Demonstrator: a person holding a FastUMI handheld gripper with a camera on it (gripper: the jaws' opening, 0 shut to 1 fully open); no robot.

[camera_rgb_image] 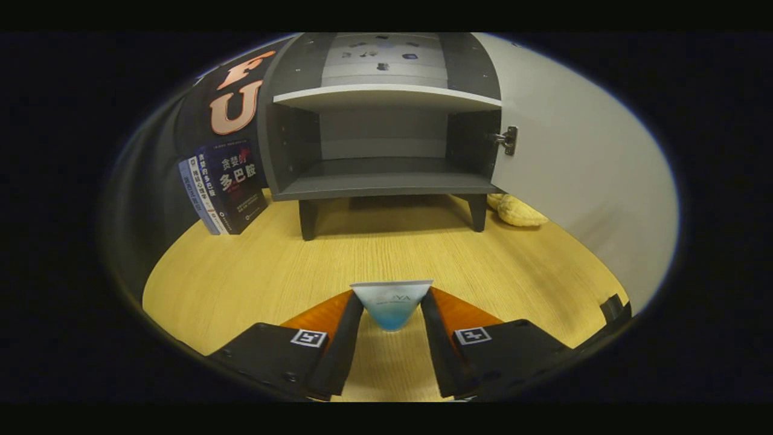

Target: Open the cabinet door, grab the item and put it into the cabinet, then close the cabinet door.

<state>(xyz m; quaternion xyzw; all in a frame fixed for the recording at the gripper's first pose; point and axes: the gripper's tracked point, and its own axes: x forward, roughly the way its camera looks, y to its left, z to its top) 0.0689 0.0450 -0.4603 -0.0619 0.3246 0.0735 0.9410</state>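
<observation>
A small grey cabinet (386,181) on short dark legs stands on the wooden table, straight beyond my fingers. Its white door (580,175) is swung wide to the right, showing a bare lower compartment and a pale shelf (386,96) above. My gripper (392,308) is shut on a small white and blue box (391,305), which sits pinched between both fingertips above the table. The box is well short of the cabinet, with a stretch of tabletop between them.
A stack of dark books (224,187) leans upright to the left of the cabinet. A yellow soft toy (516,211) lies behind the open door, by the cabinet's right leg. The wooden table (253,278) spreads between my fingers and the cabinet.
</observation>
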